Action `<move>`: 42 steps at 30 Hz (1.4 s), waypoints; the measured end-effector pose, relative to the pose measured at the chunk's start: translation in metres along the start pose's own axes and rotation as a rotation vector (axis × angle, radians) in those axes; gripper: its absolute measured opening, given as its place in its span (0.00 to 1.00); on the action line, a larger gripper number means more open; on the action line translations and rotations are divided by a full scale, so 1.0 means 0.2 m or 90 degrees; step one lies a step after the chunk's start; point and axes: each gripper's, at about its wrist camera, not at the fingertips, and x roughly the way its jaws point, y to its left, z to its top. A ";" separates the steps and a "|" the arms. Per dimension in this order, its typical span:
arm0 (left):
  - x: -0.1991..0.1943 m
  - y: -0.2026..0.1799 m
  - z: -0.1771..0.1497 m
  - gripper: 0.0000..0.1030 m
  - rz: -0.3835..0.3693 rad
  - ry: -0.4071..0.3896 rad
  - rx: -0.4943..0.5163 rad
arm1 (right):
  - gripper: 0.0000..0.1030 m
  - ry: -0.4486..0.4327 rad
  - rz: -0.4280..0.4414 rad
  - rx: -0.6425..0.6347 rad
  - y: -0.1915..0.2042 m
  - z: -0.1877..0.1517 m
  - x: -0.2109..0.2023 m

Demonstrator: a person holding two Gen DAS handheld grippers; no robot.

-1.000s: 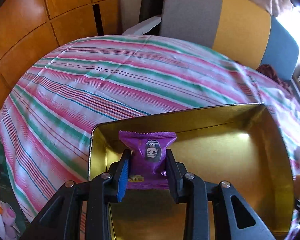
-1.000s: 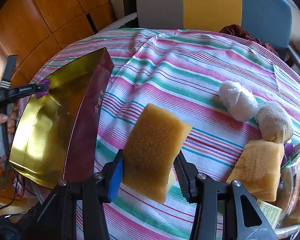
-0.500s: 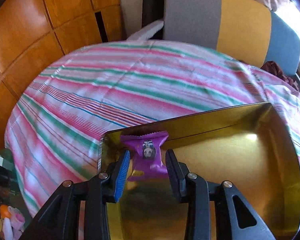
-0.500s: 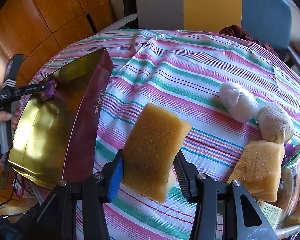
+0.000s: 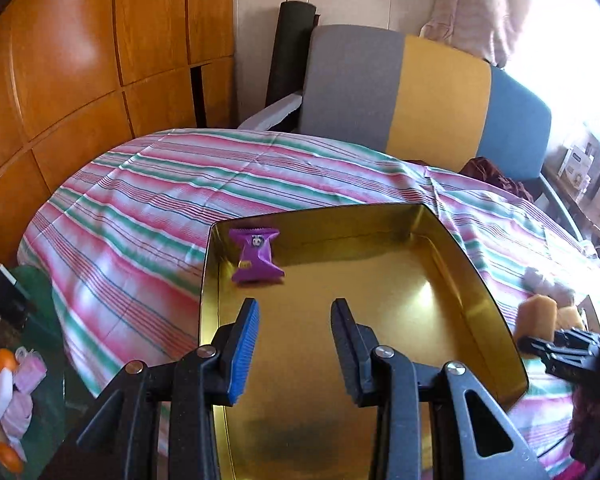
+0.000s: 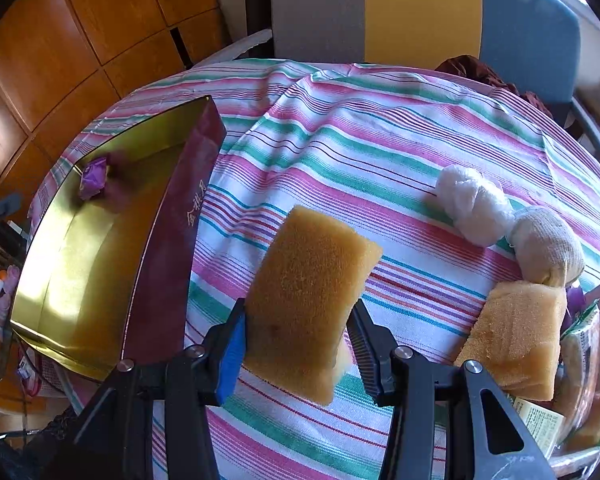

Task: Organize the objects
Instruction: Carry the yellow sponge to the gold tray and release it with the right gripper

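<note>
A purple snack packet (image 5: 256, 255) lies in the far left corner of the gold tin box (image 5: 472, 276); it also shows in the right wrist view (image 6: 93, 177). My left gripper (image 5: 294, 320) is open and empty, pulled back above the box floor. My right gripper (image 6: 296, 320) is shut on a tan sponge (image 6: 308, 292), held above the striped tablecloth to the right of the box (image 6: 172, 240). In the left wrist view that sponge (image 5: 538, 316) shows at the far right.
A second tan sponge (image 6: 516, 344), a white sock ball (image 6: 474, 210) and a beige sock ball (image 6: 548, 246) lie on the cloth at right. Packets (image 6: 580, 344) crowd the right edge. A grey, yellow and blue chair (image 6: 420, 12) stands behind the table.
My left gripper opened, let the purple packet go into the box corner, and drew back. My right gripper kept hold of the sponge and stayed about where it was.
</note>
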 end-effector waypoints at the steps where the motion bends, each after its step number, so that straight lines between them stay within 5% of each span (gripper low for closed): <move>1: -0.02 0.00 -0.01 0.36 0.002 -0.003 0.003 | 0.48 0.000 -0.002 0.002 0.00 0.00 0.00; 13: -0.14 0.04 -0.10 0.36 -0.006 -0.025 0.023 | 0.47 -0.033 -0.030 0.030 0.08 0.07 -0.15; 22: -0.12 0.23 -0.15 0.36 0.010 -0.005 -0.035 | 0.47 -0.052 0.050 -0.048 0.47 0.19 -0.24; 29: -0.13 0.47 -0.22 0.36 0.054 0.009 -0.099 | 0.47 0.014 0.136 -0.115 0.91 0.27 -0.03; 37: -0.07 0.59 -0.26 0.36 0.057 0.025 -0.140 | 0.49 0.101 0.174 -0.151 1.29 0.35 0.33; 42: -0.03 0.63 -0.28 0.36 0.050 0.038 -0.156 | 0.59 0.116 0.194 -0.165 1.47 0.42 0.47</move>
